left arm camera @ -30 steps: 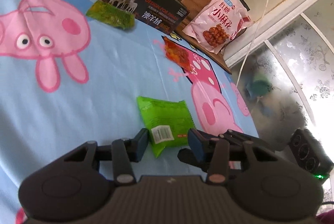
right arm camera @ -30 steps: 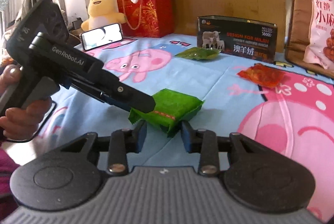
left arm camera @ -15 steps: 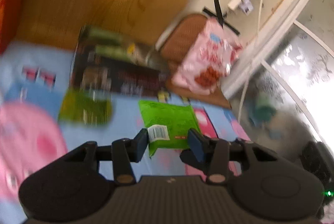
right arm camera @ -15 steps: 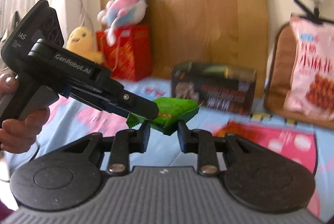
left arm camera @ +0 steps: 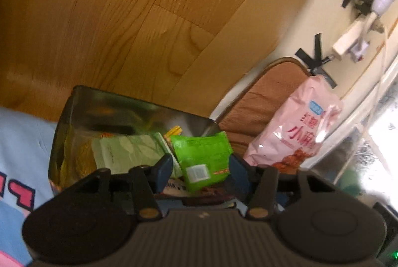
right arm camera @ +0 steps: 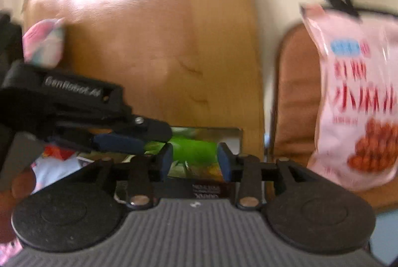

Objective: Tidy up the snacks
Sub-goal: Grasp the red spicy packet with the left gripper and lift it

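L fingers: your left gripper has its pads set apart w/ the low edge of the green packet between them. There's a sliver of gap at the L pad, so can't tell if it really bites.
R fingers: your right gripper has its pads part-spread, w/ green filling the gap. They look to be touching it, but the view is blurred, so can't confirm a pinch.
Packet loc: it's in the air, tilted, barcode end toward you, over the open top of the dark box.
Why held so: prob. a two-sided carry, so the puffy, slippery wrapper doesn't twist and drops in flat. That's my read only.
Box: open and shiny inside, w/ other snacks already in it, e.g. a pale packet.
Why box there: it stands against the wood headboard on the blue sheet, prob. as the collect bin.
L pose: it comes in from your left in the right wrist view, angled down, tips over the near box rim.
R pose: roughly level, pointed straight at the box, just beside the L tips.
Nearby: the pink snack bag leans upright on the brown cushion, to the right of the box and not in it.
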Tool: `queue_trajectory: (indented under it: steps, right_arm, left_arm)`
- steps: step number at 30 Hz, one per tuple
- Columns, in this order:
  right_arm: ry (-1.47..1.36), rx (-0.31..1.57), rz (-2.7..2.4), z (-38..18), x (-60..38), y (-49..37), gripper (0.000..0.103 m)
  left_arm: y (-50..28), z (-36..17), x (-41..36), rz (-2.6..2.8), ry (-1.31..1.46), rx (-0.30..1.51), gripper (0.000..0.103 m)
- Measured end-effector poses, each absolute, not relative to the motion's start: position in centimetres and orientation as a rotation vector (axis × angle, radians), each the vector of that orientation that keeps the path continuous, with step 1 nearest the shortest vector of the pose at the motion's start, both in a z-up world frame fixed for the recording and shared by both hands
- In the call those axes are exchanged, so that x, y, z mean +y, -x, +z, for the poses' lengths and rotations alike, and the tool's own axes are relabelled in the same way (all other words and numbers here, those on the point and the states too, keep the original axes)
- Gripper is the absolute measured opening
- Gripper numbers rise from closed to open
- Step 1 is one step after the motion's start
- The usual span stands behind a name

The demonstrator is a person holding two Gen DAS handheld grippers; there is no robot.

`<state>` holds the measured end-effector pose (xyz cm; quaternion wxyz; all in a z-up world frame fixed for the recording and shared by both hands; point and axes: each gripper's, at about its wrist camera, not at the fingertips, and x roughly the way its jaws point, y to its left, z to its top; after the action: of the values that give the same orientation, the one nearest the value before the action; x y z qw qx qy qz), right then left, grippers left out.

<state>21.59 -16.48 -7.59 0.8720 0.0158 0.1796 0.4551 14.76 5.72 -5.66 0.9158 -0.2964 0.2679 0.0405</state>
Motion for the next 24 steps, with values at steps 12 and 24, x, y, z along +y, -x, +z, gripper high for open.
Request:
queue_trajectory:
  steps: [12, 24]
  right_arm:
    - [-0.231, 0.549, 0.941, -7.4, -24.1, -22.5, 0.043]
    - [-0.197, 0.830, 1.027, -12.7, -24.1, -16.5, 0.023]
  left_arm:
    - [-7.6, -7.2, 0.5, -0.025, 0.588, 0.612, 0.051]
    - [-2.6, -12.0, -1.1, -0.023, 0.668, 0.738, 0.040]
